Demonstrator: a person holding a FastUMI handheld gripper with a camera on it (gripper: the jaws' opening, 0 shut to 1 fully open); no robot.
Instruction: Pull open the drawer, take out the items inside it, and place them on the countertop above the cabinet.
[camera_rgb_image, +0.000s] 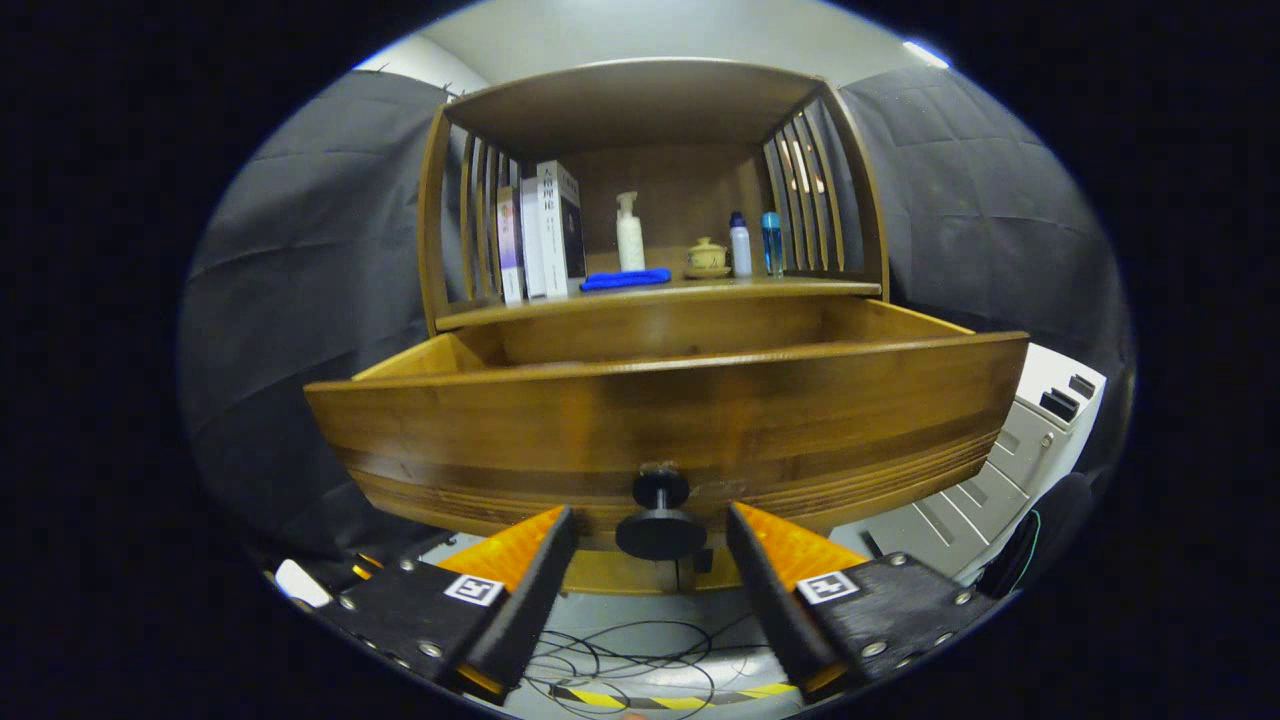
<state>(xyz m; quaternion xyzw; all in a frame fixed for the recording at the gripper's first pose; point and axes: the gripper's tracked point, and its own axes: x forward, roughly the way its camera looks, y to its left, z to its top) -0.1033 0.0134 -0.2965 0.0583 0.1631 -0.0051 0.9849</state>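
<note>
two fingers of the gripper (651, 535) spread apart, flanking the drawer knob (660, 518) without touching.
drawer (660, 420) pulled out; at 12 o'clock, countertop (660, 293) holds books (542, 232), bottles.

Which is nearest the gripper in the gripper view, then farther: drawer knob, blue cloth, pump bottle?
1. Drawer knob, between the open fingers of the gripper.
2. Blue cloth, at the countertop's front edge.
3. Pump bottle, just behind the cloth.
</note>
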